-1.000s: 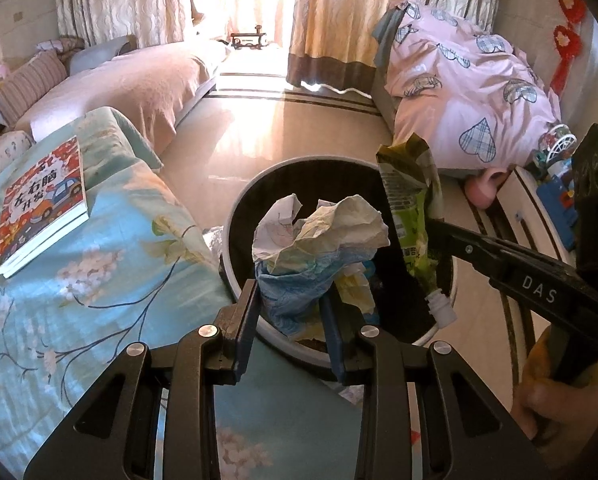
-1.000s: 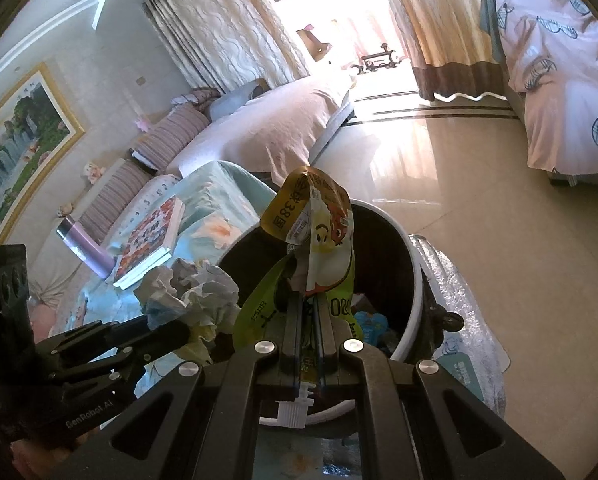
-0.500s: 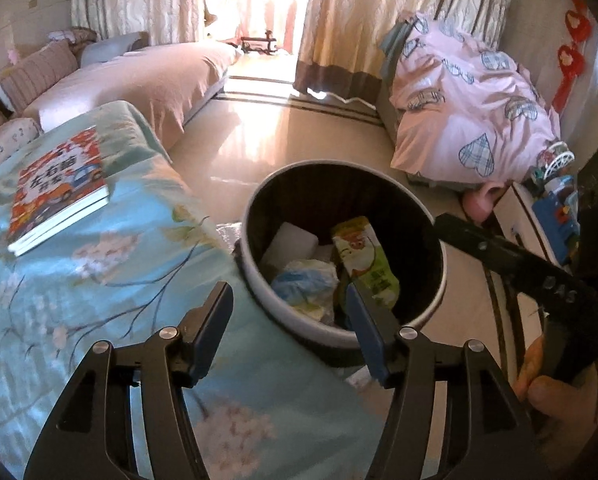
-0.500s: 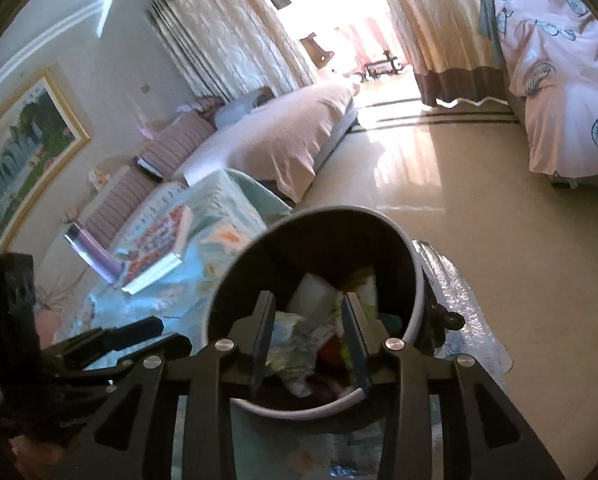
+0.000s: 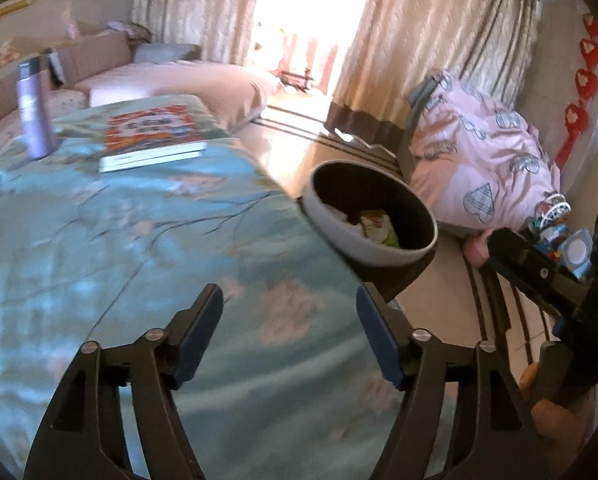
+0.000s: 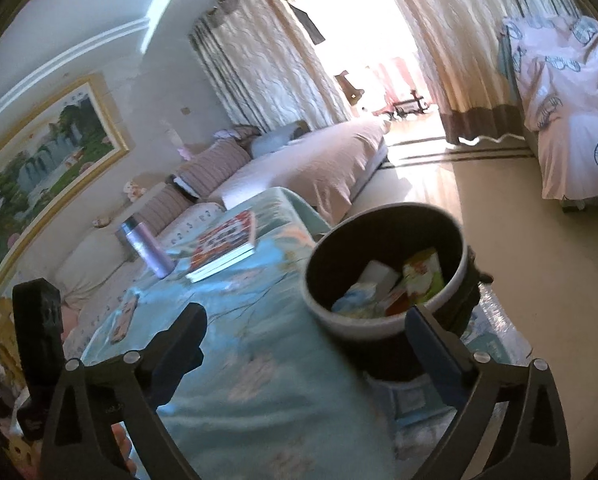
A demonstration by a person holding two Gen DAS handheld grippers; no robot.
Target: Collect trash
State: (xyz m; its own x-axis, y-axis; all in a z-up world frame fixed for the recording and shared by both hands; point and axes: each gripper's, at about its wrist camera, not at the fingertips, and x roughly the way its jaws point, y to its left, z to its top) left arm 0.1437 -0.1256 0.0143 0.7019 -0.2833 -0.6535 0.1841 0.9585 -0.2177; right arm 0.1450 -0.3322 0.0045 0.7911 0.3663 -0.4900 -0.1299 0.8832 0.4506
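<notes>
Teal cloth: the flowered table cover [image 5: 147, 248] lies under my left gripper [image 5: 289, 332], whose jaws are widening with nothing between them.
Right gripper [image 6: 307, 340]: my jaws are spreading wide, also empty.
Trash: wrappers [image 6: 421, 276] and crumpled paper lie inside the bin [image 6: 465, 268], just beside the table.
Risk: swinging low, I could knock the book [image 5: 153, 136] or bottle [image 5: 35, 112].
Views: only my right camera shows the paper beside the wrapper; my left shows the person's hand [image 5: 555, 412].

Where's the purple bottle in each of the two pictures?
Left wrist view: the purple bottle stands upper left, on the blue tablecloth.
Right wrist view: the bottle sits left of centre, leaning in the picture.
Shared landmark: the red book lies just right of it.
</notes>
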